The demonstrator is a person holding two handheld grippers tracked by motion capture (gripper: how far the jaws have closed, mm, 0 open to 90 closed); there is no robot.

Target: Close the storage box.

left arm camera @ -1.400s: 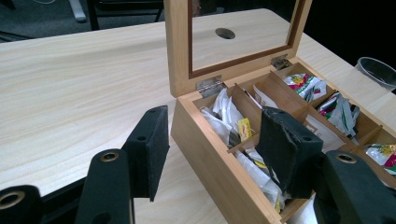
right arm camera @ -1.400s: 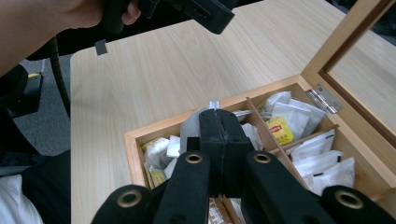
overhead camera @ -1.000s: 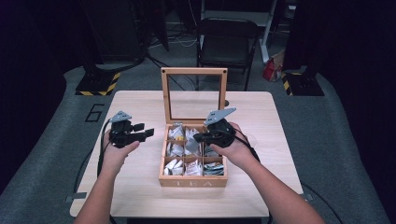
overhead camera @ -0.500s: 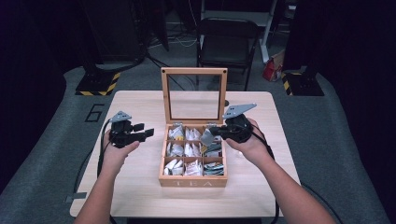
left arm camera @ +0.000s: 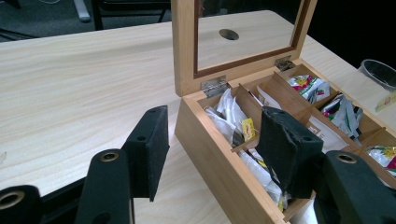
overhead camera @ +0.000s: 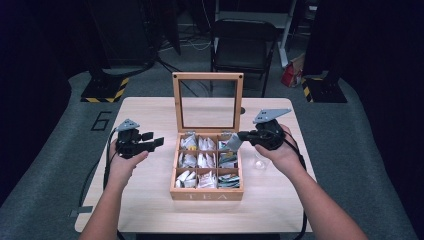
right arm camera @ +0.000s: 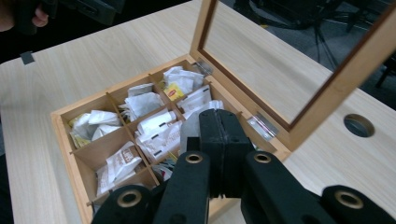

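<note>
Sachet (overhead camera: 233,143) gripping in right gripper (overhead camera: 239,136) jaws — lifting clear of box (overhead camera: 207,192); placing is remaining. Left gripper (overhead camera: 152,142) idling beside box — jaws parted, holding nothing.

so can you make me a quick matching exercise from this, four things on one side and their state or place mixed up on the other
Things:
1. lid
2. left gripper
3. right gripper
4. clear cup

States or places:
A. shut on a tea bag
B. on the table, right of the box
C. stands upright, open
D. jaws apart, nothing between them

Pairs: 1-C, 2-D, 3-A, 4-B
</note>
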